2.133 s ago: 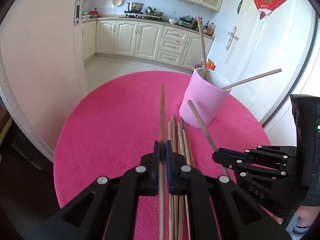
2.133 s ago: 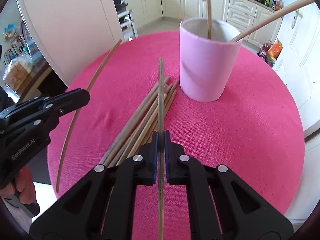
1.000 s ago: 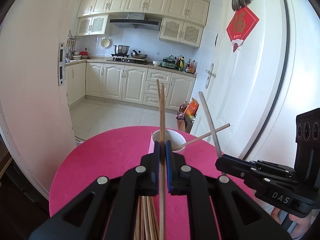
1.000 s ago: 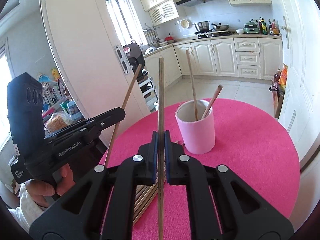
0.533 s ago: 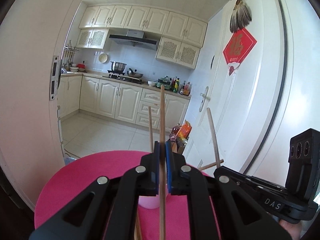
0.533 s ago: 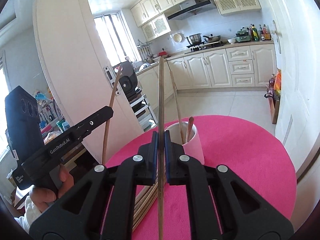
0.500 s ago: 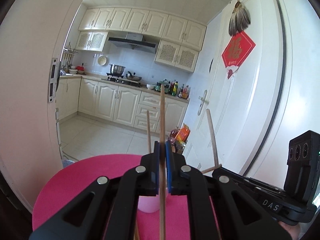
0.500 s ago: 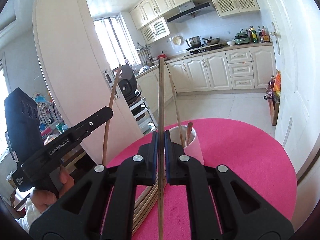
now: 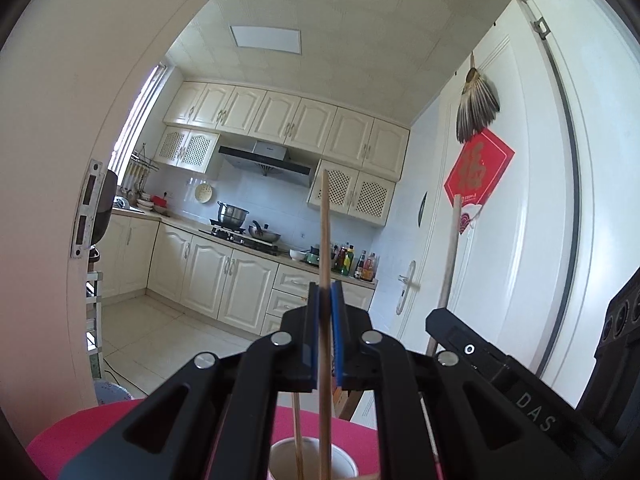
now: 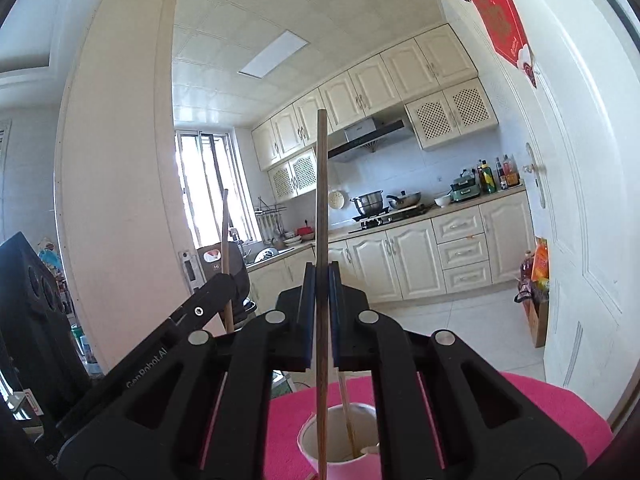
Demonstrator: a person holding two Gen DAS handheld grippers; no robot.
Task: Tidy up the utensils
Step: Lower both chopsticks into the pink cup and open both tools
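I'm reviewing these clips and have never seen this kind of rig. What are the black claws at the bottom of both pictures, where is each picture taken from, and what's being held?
There is no robot here: a person holds a hand-held two-finger gripper in each hand, and each gripper carries a wide-angle camera looking forward along its fingers. So the black claw filling the bottom of each picture is the gripper that carries that camera.

The left wrist view shows the left gripper shut on a pale chopstick standing upright. The right gripper shows at its right.

The right wrist view shows the right gripper shut on a darker chopstick, also upright. The left gripper appears at its left.

Below both sits a pink cup on a pink table, already holding chopsticks. Both held chopsticks' lower ends show against its mouth. The kitchen is only background.
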